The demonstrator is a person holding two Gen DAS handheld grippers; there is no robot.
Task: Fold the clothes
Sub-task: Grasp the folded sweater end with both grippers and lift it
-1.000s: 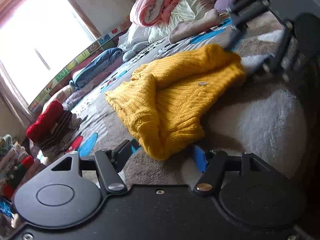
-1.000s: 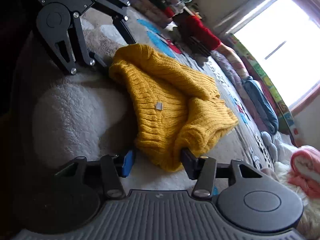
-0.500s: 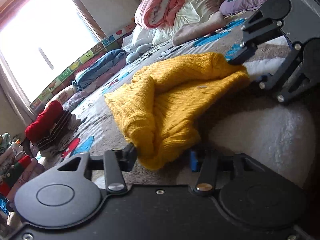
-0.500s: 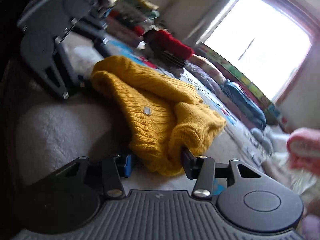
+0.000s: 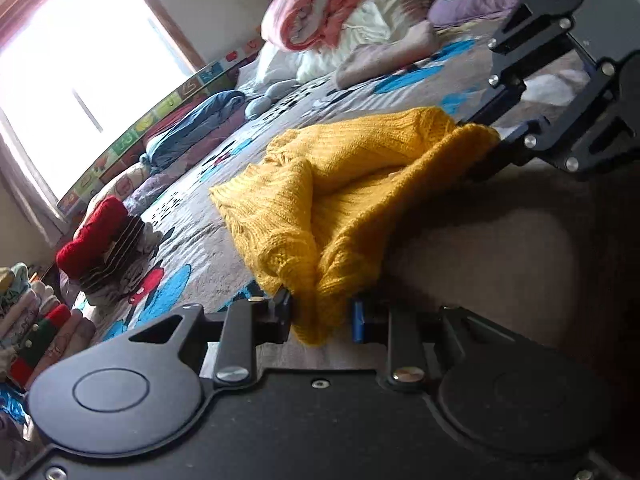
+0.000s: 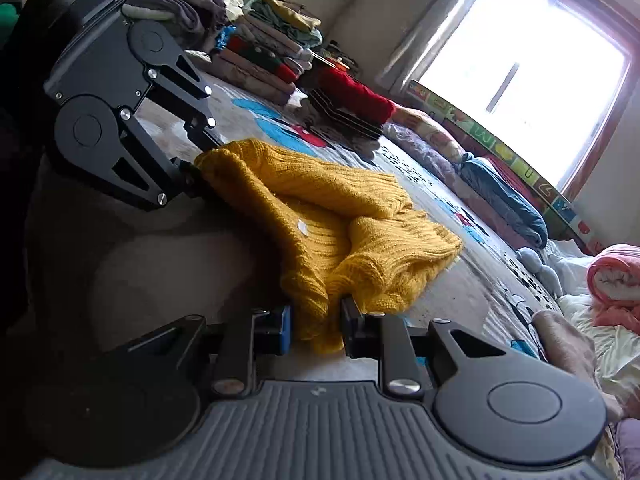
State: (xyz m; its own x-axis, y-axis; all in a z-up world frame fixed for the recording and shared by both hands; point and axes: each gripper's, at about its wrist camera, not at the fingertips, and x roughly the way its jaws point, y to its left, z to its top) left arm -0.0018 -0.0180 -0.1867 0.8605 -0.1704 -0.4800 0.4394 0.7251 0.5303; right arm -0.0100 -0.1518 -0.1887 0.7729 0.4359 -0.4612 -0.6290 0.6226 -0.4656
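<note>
Mustard ribbed-knit sweater (image 5: pixel 340 184) hangs bunched, pinched by left gripper (image 5: pixel 322 316) and right gripper (image 6: pixel 316 326).

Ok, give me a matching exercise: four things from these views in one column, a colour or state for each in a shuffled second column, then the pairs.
1. sweater
2. left hand-held gripper
3. rolled blanket
4. garment on the striped pile

A. red
B. pink
C. mustard yellow knit
D. shut on the sweater's edge

Pairs: 1-C, 2-D, 3-B, 4-A
</note>
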